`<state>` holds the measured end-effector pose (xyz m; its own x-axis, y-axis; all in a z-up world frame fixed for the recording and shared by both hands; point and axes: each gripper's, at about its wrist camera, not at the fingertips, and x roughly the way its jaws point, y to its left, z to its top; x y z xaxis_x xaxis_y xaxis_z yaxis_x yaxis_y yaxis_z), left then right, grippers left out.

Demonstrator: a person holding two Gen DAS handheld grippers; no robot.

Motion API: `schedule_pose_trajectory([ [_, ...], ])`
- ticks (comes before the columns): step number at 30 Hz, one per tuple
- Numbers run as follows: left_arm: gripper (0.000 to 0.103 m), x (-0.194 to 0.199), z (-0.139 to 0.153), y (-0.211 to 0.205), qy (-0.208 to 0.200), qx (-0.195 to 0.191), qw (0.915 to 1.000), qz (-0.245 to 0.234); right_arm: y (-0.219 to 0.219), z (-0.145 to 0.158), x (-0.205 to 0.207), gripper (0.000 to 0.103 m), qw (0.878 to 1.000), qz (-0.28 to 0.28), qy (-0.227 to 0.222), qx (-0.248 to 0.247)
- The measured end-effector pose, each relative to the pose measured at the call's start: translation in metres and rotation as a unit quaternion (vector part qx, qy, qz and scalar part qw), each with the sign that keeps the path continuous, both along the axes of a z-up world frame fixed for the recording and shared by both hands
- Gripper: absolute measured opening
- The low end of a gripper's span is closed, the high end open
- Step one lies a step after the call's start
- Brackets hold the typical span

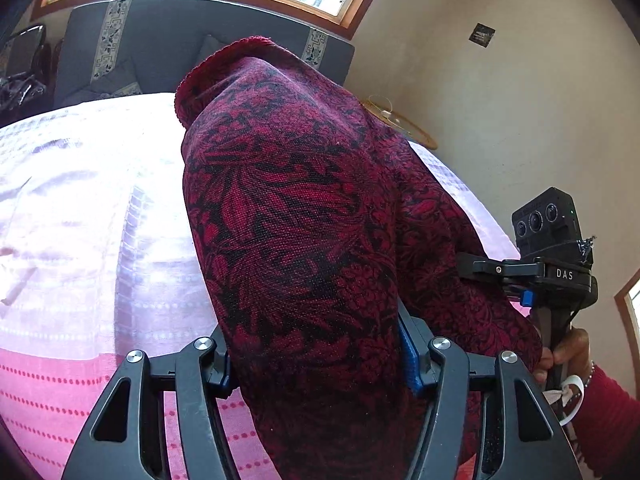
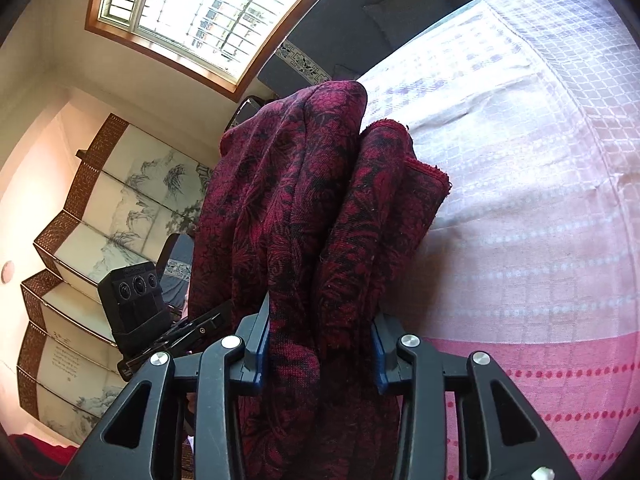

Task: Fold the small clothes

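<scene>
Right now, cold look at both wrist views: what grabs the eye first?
The dark red floral garment fills the middle of both views, bunched and draped between the fingers of the left gripper and the right gripper, both shut on it. Behind it lies a pale checked bedspread with a pink dotted band nearest the cameras. Top of the right wrist view, a bright barred window stands out, with a painted folding screen at left.

Both wrist views share garment close-up.
</scene>
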<state>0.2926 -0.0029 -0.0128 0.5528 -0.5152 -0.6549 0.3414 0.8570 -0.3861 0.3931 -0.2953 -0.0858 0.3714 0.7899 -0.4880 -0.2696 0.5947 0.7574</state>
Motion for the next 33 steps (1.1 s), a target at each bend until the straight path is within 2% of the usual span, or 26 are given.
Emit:
schedule_pose_trajectory([
  [8,0.061,-0.003,0.017,0.022,-0.031,0.03,0.9986,0.03,0.027,0.013,0.012,0.036,1.0,0.008,-0.02,0.014],
  [16,0.061,0.006,0.025,0.043,-0.051,0.052,0.9961,0.05,0.033,0.012,0.03,0.036,0.999,0.014,-0.029,0.018],
  [33,0.061,0.072,0.031,0.064,-0.094,0.091,0.9892,0.065,0.038,0.004,0.059,0.036,0.999,0.006,-0.042,0.027],
])
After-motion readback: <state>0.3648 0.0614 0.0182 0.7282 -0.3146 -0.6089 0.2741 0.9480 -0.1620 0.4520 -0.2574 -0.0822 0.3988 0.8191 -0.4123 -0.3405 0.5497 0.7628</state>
